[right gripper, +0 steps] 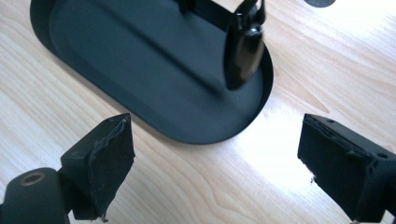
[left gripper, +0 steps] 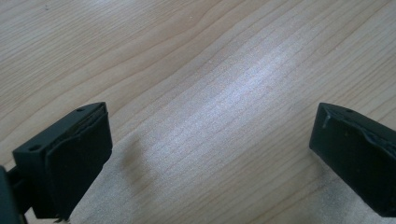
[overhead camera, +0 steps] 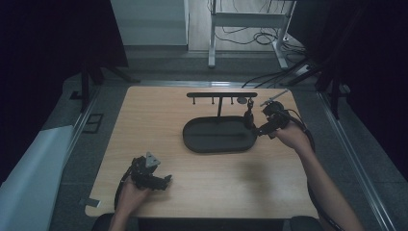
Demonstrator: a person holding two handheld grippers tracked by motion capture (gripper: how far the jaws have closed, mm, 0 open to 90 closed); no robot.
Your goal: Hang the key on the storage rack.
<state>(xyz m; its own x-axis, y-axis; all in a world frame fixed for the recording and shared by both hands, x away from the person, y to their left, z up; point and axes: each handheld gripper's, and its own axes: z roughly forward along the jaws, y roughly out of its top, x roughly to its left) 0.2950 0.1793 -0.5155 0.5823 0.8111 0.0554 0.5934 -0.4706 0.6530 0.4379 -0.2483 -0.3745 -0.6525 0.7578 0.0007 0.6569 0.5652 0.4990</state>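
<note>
At the near edge of the wooden surface (overhead camera: 202,178), the left gripper (overhead camera: 166,180) is resting low in the person's left hand (overhead camera: 131,195), its fingers (left gripper: 79,161) standing wide apart over bare wood with nothing between them; in the left gripper view both are being cut off by the lower frame edge. Farther in, a black oval tray (overhead camera: 191,139) is lying at mid-surface, and a thin post is rising from its far side to a horizontal bar with pegs (overhead camera: 221,95), whose small pegs are hard to make out in the dim high view. A glossy dark hanging piece (right gripper: 243,53) is dangling from the bar's right end over the tray's right end; its upper attachment is being cropped by the top of the right gripper view, and its exact kind cannot be told. Just beside it, the right gripper (overhead camera: 257,130) is hovering in the right hand (overhead camera: 293,137), its fingers (right gripper: 112,163) spread wide and holding nothing, apart from the piece. Beyond the surface, cables and a pale frame are lying in shadow.
</note>
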